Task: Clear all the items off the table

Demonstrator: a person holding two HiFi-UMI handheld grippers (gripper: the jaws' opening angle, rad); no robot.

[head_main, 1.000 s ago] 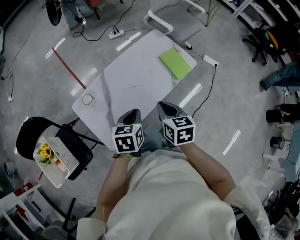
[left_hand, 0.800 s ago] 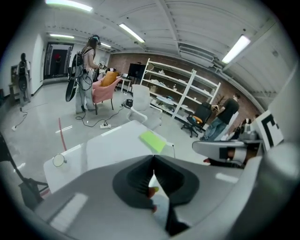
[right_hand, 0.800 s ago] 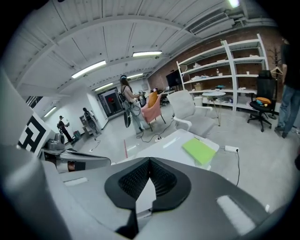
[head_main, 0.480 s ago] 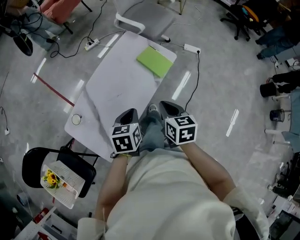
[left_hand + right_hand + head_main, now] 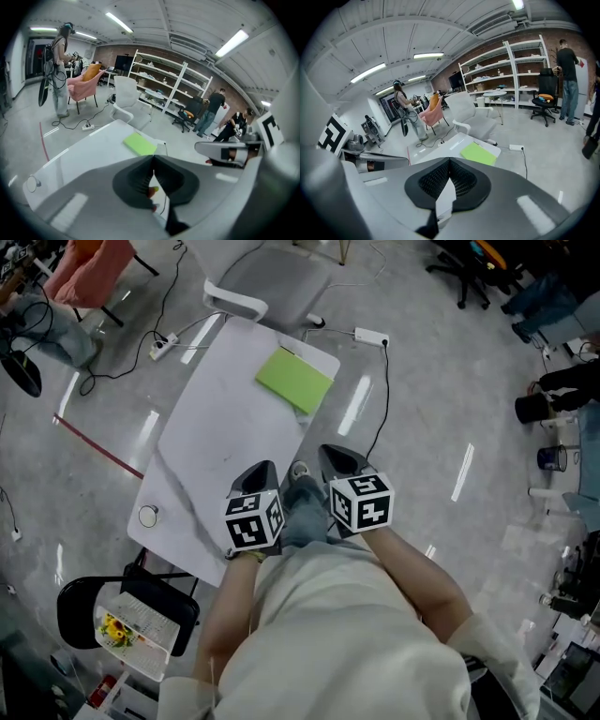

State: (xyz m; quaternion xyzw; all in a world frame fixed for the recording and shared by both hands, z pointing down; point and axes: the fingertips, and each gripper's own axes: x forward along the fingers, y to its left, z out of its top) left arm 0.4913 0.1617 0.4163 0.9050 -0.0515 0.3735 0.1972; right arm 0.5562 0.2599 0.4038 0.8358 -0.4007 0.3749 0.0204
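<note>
In the head view, the left hand-held gripper (image 5: 268,467) and the right hand-held gripper (image 5: 330,454) are side by side at the near edge of the white desk (image 5: 225,427), both aimed forward and down. A green pad (image 5: 294,381) lies flat at the far end of the desk, ahead of both hand-held grippers and well apart from them. It is a plain, bright green rectangle. Its long axis runs across the narrow width of the desk, slanting from upper left to lower right in this view. A small round object (image 5: 148,516) sits near the desk's near corner, off to the left of the left hand-held gripper. Further back on that side, a black chair (image 5: 84,601) carries a booklet with a flower picture (image 5: 131,626).

In the left gripper view, the left hand-held gripper (image 5: 153,158) has its jaws pressed together with nothing pinched. The green pad (image 5: 140,143) lies just beyond the tips and slightly left, with its long side slanting away to the right. The small round object (image 5: 31,183) is far to the left on the desk (image 5: 84,150).

In the right gripper view, the right hand-held gripper (image 5: 450,160) also has its jaws pressed together and holds nothing. The green pad (image 5: 478,153) lies ahead and to the right of the tips, at the far end of the desk (image 5: 436,151).
</note>
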